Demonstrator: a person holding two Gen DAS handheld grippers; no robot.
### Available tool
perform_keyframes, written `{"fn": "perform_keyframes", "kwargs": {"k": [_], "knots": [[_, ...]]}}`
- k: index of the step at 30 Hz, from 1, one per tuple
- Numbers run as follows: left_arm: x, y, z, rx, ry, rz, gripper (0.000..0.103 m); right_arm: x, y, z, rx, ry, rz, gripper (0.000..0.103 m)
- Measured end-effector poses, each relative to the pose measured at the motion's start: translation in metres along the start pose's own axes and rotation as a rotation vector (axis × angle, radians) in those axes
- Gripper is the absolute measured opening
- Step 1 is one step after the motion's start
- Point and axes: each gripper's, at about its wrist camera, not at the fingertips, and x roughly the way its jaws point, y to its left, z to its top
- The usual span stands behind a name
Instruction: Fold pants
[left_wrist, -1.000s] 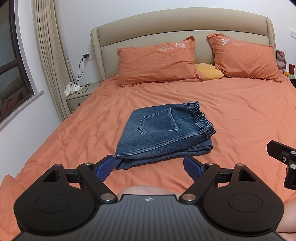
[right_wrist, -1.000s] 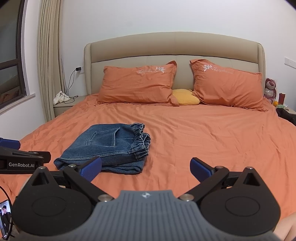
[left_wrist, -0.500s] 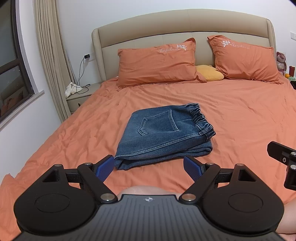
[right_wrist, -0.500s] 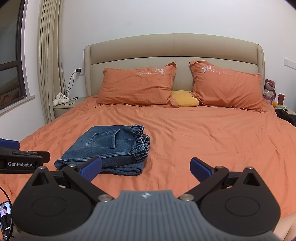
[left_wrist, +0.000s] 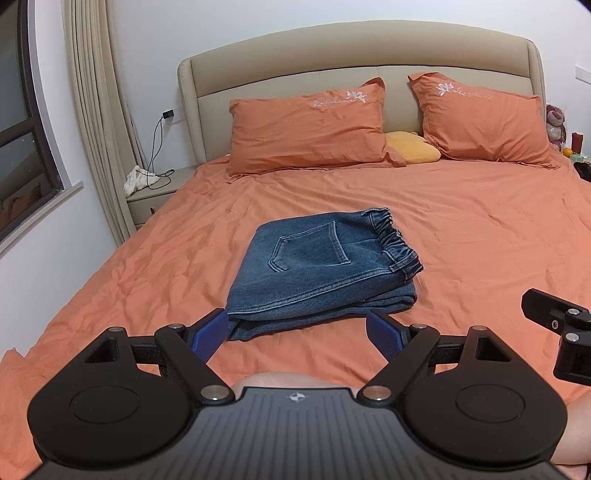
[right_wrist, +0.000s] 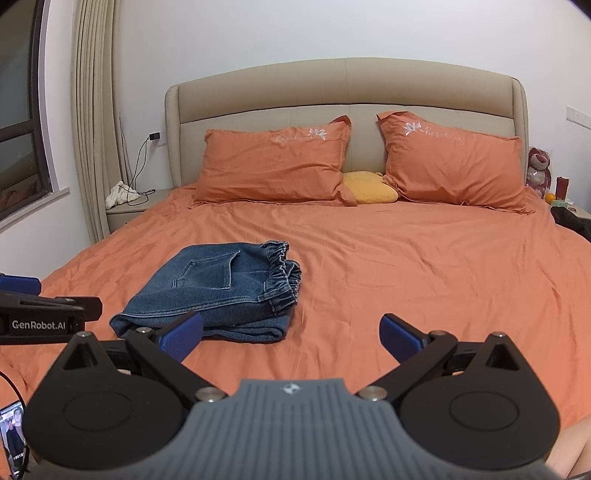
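Observation:
Blue denim pants (left_wrist: 317, 273) lie folded into a compact stack on the orange bed sheet (left_wrist: 480, 236), back pocket up, elastic waistband to the right. They also show in the right wrist view (right_wrist: 218, 291), left of centre. My left gripper (left_wrist: 297, 334) is open and empty, held just in front of the stack's near edge, not touching it. My right gripper (right_wrist: 291, 334) is open and empty, to the right of the stack and nearer than it. Part of the right gripper (left_wrist: 557, 332) shows at the right edge of the left wrist view.
Two orange pillows (left_wrist: 306, 133) and a yellow cushion (left_wrist: 412, 151) lie against the beige headboard (left_wrist: 354, 62). A nightstand (left_wrist: 155, 192) with a white cloth and charger cable stands at the left. Curtain and window are on the left wall. A phone (right_wrist: 13, 439) is at bottom left.
Both grippers have drawn back and tipped up slightly, so the pants sit a little lower in view. The pants have not moved. Both grippers stay open.

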Motion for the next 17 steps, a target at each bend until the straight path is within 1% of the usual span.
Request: {"fn": "perform_keyframes", "kwargs": {"k": [17], "knots": [[-0.0019,0.0001,0.0041,0.025,-0.022,-0.010,0.099,0.0008,-0.0044,-0.0003,0.018,0.011,0.002,0.098]]}}
